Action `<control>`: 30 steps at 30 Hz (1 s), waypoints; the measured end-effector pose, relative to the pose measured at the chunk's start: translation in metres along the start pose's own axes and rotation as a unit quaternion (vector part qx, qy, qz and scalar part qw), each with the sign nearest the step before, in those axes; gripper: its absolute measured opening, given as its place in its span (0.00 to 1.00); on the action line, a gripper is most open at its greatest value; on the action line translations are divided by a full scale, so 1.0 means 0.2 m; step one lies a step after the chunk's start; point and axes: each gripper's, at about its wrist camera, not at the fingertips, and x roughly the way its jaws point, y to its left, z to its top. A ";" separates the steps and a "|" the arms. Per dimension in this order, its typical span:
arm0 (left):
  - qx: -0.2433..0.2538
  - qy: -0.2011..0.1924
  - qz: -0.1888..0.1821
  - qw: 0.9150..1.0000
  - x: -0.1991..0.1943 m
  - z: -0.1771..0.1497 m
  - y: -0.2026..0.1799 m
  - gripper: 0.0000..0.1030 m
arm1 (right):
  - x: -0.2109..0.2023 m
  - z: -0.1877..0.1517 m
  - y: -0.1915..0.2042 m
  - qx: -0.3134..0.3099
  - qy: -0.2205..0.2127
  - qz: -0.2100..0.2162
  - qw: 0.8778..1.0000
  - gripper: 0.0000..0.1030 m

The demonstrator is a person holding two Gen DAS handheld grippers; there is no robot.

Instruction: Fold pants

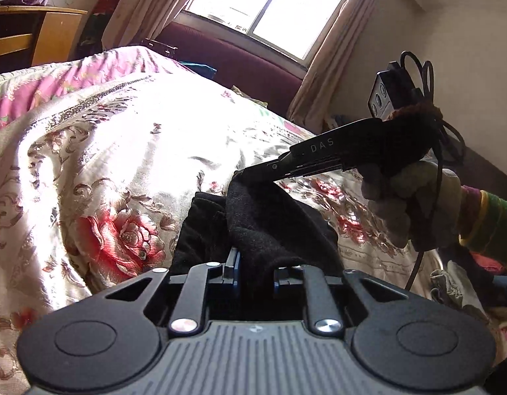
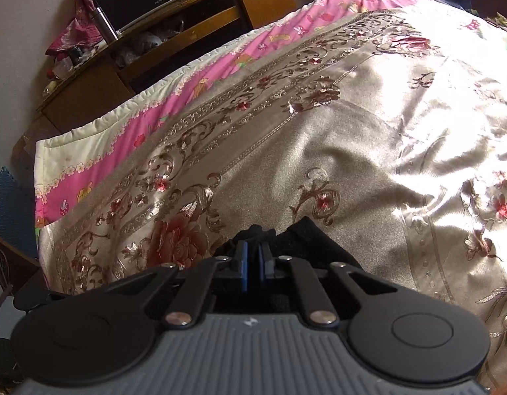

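While both grippers are clamped on the pants (image 1: 273,223), the black garment lies bunched on the bedspread (image 1: 105,164) close in front of the person. From the left wrist view, the left gripper (image 1: 255,263) has a thick fold of the dark cloth pressed between its blue pads, and the right gripper (image 1: 253,168) comes in from the right, held by a gloved hand (image 1: 408,204), its tips pinching the raised upper edge of the same cloth. From the right wrist view, that gripper's pads (image 2: 243,263) stand almost together with black cloth caught at their tips. Sunlight from the window (image 1: 270,6) falls across the floral cover.
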 end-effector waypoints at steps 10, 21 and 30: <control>-0.021 0.039 0.079 0.996 0.03 -0.08 0.24 0.32 | 0.26 0.00 0.13 -0.024 -0.025 0.005 0.999 0.07; 0.049 0.059 0.134 0.988 -0.22 -0.09 0.26 0.63 | -0.01 0.00 0.00 0.050 -0.148 -0.052 0.986 0.20; 0.136 0.010 0.070 0.988 -0.01 0.09 0.02 0.63 | 0.09 -0.24 0.28 -0.044 -0.116 -0.018 0.992 0.15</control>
